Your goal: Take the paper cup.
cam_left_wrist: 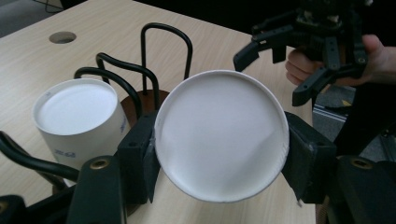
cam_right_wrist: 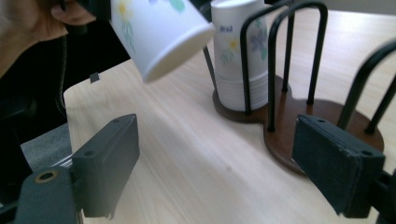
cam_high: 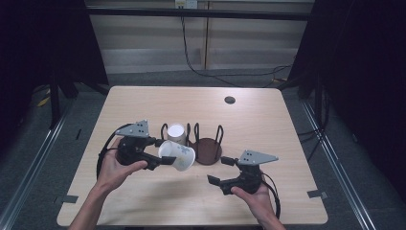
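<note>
Left tongs clamped on paper cup, tipped sideways above the desk, just beside cup rack. Right tongs gape wide, holding nothing, near the rack.

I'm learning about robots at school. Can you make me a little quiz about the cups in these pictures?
1. True or false: the left gripper is shut on a paper cup.
2. Where does the stack of cups stand? A) in the left ring of the wire holder B) in its right ring C) on the bare table
3. Fill in: the right gripper has its jaws ____ and nothing between them.

Key:
1. True; its pads press on both sides of the cup, which is held above the table.
2. A; the right ring shows only its brown base.
3. open
</note>
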Demonstrator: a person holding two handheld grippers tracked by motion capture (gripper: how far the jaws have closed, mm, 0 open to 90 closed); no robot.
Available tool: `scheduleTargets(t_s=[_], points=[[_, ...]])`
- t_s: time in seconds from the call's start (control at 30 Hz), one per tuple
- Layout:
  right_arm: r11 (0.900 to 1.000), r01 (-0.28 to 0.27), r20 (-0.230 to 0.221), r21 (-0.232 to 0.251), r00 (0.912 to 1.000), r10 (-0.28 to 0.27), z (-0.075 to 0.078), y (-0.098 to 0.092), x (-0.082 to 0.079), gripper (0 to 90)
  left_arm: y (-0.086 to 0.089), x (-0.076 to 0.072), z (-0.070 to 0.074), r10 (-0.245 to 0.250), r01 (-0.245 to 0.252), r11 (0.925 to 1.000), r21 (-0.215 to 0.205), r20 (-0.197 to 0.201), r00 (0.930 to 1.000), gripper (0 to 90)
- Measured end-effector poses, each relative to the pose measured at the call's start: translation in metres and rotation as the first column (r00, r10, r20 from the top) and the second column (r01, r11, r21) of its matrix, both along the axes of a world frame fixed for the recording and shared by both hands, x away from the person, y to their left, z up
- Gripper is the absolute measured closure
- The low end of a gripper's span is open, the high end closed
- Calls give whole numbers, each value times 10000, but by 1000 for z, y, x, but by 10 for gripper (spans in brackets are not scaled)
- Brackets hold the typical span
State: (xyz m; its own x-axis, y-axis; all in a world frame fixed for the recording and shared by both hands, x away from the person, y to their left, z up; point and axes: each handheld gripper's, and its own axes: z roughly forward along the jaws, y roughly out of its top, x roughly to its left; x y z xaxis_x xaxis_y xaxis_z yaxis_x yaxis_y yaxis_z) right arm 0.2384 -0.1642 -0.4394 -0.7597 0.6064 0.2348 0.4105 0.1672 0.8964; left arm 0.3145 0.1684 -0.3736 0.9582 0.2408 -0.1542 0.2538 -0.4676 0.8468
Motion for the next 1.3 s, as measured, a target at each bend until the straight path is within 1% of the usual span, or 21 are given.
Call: scheduleTargets(t_s=[0.03, 0.1, 0.2, 0.37, 0.5, 0.67, 0.77, 0.87, 0.93, 1.0, 1.13, 1.23, 1.3], points=[[10000, -89, 72, 24, 9999, 89, 2, 1, 1, 149, 0, 0, -1, -69, 69, 10000, 14, -47, 10000, 373], [9997, -248, 186, 34, 9995, 248, 7, 3, 4, 148, 0, -1, -2, -239, 238, 9997, -102, -176, 9996, 374], [9983, -576, 378, 83, 9976, 573, 13, 7, 5, 155, 1, -2, -3, -387, 385, 9992, -116, -227, 9990, 373], [9944, -1035, 603, 198, 9929, 1021, 20, 16, 8, 145, 1, -3, -5, -526, 519, 9985, -176, -376, 9979, 373], [9893, -1400, 796, 408, 9874, 1364, 24, 22, 12, 135, 0, -4, -4, -627, 615, 9978, -256, -476, 9969, 373], [9828, -1807, 1045, 387, 9788, 1759, 27, 30, 17, 132, -1, -5, -3, -756, 745, 9970, -229, -532, 9957, 373], [9754, -2159, 1006, 444, 9724, 2106, 27, 35, 21, 133, -3, -6, -3, -856, 841, 9960, -288, -581, 9946, 373], [9698, -2388, 1060, 499, 9668, 2326, 25, 40, 22, 133, -5, -7, -2, -904, 886, 9955, -329, -585, 9942, 373], [9683, -2444, 1059, 509, 9655, 2381, 22, 42, 23, 134, -6, -8, -1, -967, 946, 9949, -350, -625, 9933, 374], [9650, -2596, 984, 371, 9619, 2549, 19, 45, 24, 134, -7, -9, 0, -1048, 1029, 9942, -329, -625, 9925, 373], [9601, -2784, 1061, 284, 9559, 2740, 18, 46, 24, 156, -10, -10, 0, -1134, 1110, 9931, -373, -701, 9911, 374], [9574, -2875, 1070, 287, 9531, 2830, 17, 46, 24, 167, -11, -10, 0, -1181, 1154, 9925, -404, -719, 9904, 374], [9576, -2874, 1040, 210, 9532, 2838, 16, 47, 24, 179, -12, -10, 0, -1220, 1195, 9921, -381, -752, 9897, 373]])
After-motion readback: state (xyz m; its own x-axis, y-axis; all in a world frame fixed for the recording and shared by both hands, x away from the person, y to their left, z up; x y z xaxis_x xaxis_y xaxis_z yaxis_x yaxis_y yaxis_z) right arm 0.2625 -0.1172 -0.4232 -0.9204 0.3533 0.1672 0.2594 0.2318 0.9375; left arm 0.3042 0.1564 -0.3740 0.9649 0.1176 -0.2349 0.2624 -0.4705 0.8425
